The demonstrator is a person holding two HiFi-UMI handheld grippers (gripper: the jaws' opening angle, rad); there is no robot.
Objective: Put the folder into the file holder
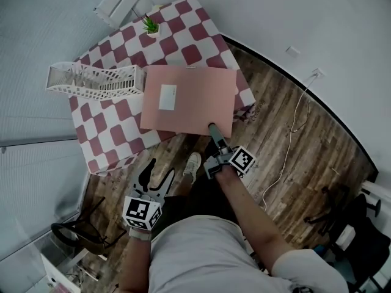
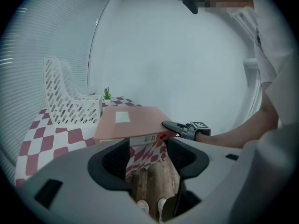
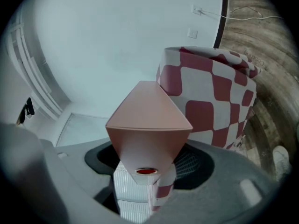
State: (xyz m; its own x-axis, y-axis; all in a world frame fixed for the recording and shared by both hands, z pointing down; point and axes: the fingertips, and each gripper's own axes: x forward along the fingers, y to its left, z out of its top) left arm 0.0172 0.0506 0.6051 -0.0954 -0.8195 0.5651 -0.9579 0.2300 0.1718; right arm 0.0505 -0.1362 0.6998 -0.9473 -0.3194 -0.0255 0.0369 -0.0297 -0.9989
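The folder (image 1: pixel 201 99) lies flat on the checkered table (image 1: pixel 116 136), a white label (image 1: pixel 167 96) on its top face, and its near corner juts past the table's near edge. Nearest me, short of the table and low over the wooden floor (image 1: pixel 275 133), my left gripper (image 1: pixel 157 174) has its jaws wide apart with nothing in them; through the gap I see only floor and shoes (image 2: pixel 150 205). At the table's near edge my right gripper (image 1: pixel 215 133) holds the folder's overhanging corner, jaws spread wide over the thick spine, pads looking pressed to both faces. Farther in, on the table's left part, the white lattice file holder (image 1: pixel 91 81) sits empty just beside the folder; I cannot tell whether they touch. At the table's far edge a small pot (image 1: pixel 153 33) holds a green plant (image 1: pixel 149 23).
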